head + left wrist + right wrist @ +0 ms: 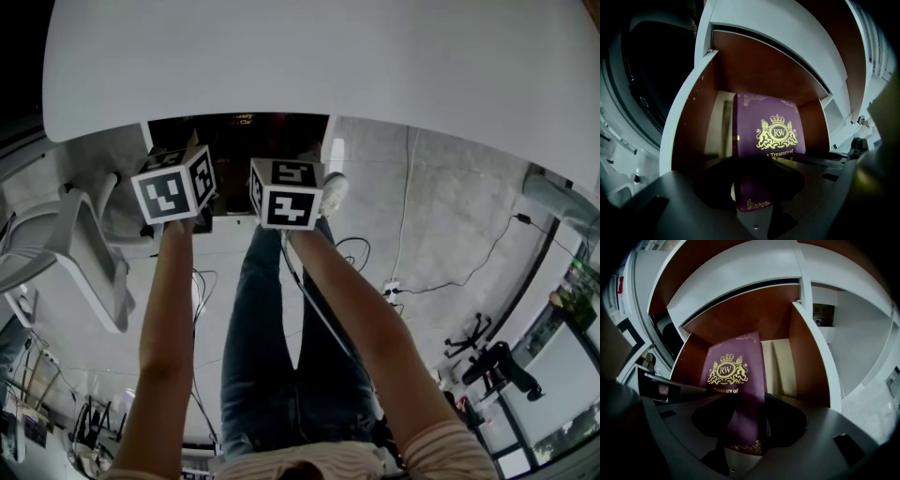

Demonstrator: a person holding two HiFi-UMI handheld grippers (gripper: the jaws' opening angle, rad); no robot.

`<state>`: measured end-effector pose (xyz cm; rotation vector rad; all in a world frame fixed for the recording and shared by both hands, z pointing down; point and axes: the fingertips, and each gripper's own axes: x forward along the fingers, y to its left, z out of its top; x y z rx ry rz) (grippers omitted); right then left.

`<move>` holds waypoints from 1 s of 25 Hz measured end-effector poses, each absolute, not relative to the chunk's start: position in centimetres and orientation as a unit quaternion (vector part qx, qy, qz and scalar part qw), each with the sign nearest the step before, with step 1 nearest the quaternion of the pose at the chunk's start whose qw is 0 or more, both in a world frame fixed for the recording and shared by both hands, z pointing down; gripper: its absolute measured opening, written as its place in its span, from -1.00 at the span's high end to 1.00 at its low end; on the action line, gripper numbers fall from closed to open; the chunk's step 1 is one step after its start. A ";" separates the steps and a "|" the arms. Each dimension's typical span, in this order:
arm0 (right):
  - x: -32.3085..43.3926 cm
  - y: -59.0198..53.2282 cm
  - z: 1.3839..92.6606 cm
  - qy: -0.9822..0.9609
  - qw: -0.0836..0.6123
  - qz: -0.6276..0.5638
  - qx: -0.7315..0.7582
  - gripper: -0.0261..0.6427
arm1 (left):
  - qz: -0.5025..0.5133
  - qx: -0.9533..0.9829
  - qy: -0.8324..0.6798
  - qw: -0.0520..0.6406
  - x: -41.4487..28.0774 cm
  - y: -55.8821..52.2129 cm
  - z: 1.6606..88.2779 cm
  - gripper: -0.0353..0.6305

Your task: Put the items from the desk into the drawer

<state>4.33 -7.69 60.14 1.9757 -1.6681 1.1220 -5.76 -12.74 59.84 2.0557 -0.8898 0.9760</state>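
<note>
A purple box [768,136] with a gold "RW" crest stands upright inside the open drawer [689,131], whose inner walls are brown. My left gripper [752,187] is shut on the box's near lower edge. My right gripper [747,425] is shut on the same purple box [736,380], beside the drawer's right wall [808,362]. In the head view the two marker cubes, left [175,185] and right [286,192], sit side by side at the dark drawer opening [234,131] under the white desk [328,56]. The jaws themselves are hidden behind the cubes there.
A white office chair [66,244] stands to the left. The person's legs in jeans [272,356] are below the drawer. Cables and a power strip [391,287] lie on the floor at right, with a black chair base [487,361] further right.
</note>
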 end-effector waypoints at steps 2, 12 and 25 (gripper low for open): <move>4.3 -7.8 59.9 -0.585 0.174 0.380 0.696 0.33 | 0.374 0.790 -0.345 0.342 -5.8 -12.7 59.8 0.35; 4.4 -7.9 59.9 -0.584 0.186 0.372 0.697 0.33 | 0.369 0.789 -0.352 0.343 -5.5 -12.8 59.9 0.35; 3.7 -8.0 56.1 -0.599 0.144 0.371 0.695 0.50 | 0.324 0.814 -0.380 0.297 -6.4 -13.7 55.6 0.59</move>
